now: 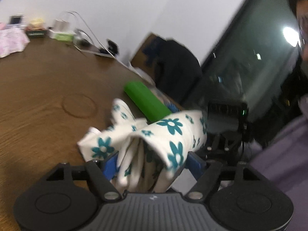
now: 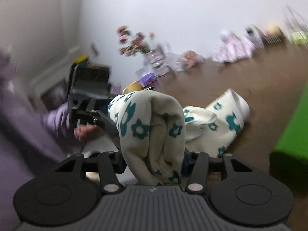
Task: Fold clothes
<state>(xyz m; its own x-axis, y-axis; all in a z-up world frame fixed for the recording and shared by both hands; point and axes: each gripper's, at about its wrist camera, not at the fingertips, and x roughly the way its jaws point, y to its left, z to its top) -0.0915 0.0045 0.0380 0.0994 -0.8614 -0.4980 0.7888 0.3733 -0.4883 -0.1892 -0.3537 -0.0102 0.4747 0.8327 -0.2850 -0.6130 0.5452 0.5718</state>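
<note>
Likely home or lived-in room; frames blurred. Large brown wood-grain table (image 1: pixel 38 100) fills left and centre of left wrist view, plain white wall (image 1: pixel 125 9) behind. Upper left: folded pink-and-white patterned cloth (image 1: pixel 11 40), small boxes, white charger block with looping white cables (image 1: pixel 63 25). Right: big dark glass window (image 1: pixel 256 57) reflecting ceiling light. Right wrist view, upper centre: vase of pink artificial flowers (image 2: pixel 134 44) against wall, more pink-patterned cloth piles (image 2: pixel 233 48) at upper right.
</note>
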